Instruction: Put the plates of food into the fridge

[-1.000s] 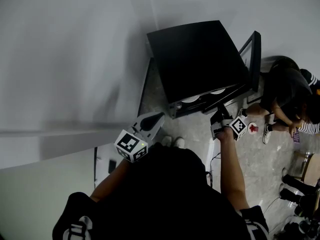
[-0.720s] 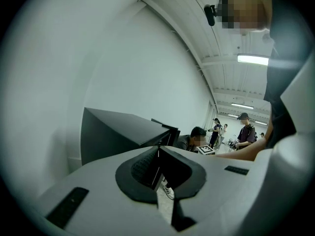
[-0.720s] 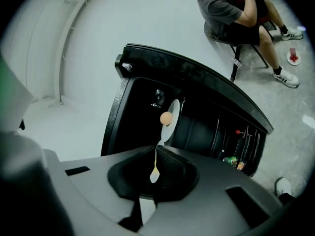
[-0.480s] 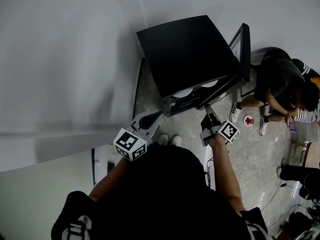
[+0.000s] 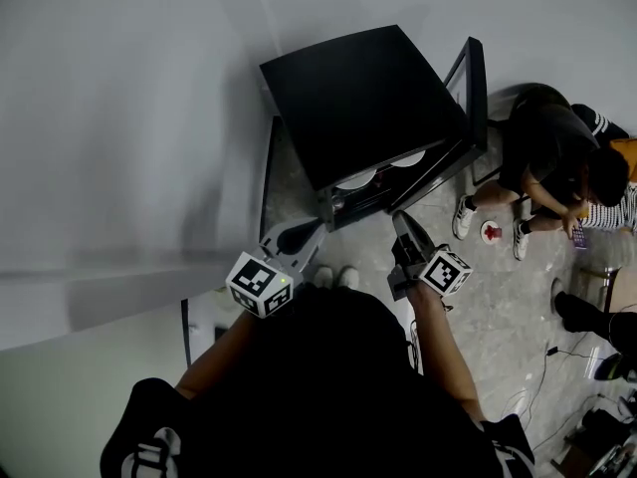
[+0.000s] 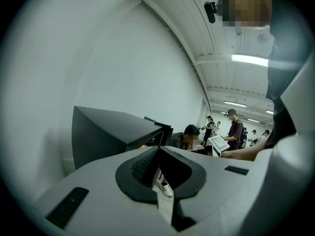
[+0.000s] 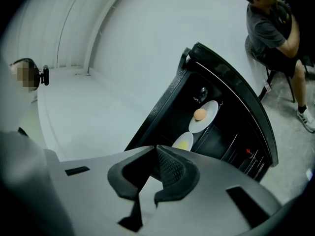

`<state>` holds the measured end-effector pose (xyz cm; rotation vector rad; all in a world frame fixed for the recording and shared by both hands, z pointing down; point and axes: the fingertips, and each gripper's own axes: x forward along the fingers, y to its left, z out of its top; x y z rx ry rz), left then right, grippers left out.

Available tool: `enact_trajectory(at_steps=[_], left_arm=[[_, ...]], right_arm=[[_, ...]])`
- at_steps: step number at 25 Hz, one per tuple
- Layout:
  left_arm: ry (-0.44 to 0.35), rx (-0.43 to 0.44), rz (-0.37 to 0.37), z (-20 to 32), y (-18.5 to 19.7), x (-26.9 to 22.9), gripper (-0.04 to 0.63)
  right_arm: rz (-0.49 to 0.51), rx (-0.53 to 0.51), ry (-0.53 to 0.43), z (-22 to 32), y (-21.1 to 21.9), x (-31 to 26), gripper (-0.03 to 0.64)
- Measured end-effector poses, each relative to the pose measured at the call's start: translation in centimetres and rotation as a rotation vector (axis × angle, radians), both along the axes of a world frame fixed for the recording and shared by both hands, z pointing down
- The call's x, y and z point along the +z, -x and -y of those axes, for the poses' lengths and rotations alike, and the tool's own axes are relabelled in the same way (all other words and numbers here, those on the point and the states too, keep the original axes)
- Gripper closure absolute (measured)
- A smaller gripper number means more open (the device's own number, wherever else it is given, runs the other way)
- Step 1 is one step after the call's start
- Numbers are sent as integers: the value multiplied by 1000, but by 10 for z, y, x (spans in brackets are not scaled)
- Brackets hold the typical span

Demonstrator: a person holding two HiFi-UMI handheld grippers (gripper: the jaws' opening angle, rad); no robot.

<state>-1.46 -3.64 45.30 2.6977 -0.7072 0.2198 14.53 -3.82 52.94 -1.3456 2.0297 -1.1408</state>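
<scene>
A small black fridge [image 5: 358,108] stands on the floor with its door [image 5: 468,98] swung open to the right. Two white plates rest on its shelf. In the right gripper view one plate [image 7: 209,113] carries an orange lump and the other [image 7: 183,142] has something yellow. From the head view their rims [image 5: 355,179] just show. My right gripper [image 5: 400,219] is shut and empty, a short way in front of the open fridge. My left gripper [image 5: 317,229] is also shut and empty, near the fridge's lower left corner. Its own view shows the fridge's side [image 6: 108,132].
A person [image 5: 557,167] sits on the floor right of the fridge door, with a small red-and-white thing [image 5: 491,232] by the shoes. White walls close in at the left and behind. My own shoes [image 5: 333,279] stand just before the fridge. More people stand far off [image 6: 234,132].
My right gripper has drawn back from the fridge door toward my body and to the left. The left gripper has hardly moved. The plates stay on the shelf.
</scene>
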Motion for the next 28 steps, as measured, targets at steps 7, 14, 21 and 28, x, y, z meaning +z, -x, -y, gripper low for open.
enact_trajectory(at_steps=[7,14,21,28], left_arm=[[-6,8,-11,1,-2,-3,572],[-2,16,-18,1,-2,0,571],[-5,20,-42,4,-1,-6,571],[-24,51,-57,3,-3,-11,571]], right_arm=[[-56,-17,-88,-1,8,-29,586],[-188,-53,-190,-5,26,-59,586],[-341,-134,-324,-16,58,-88,584],[-525,-216,-408,-29,92,-106,584]])
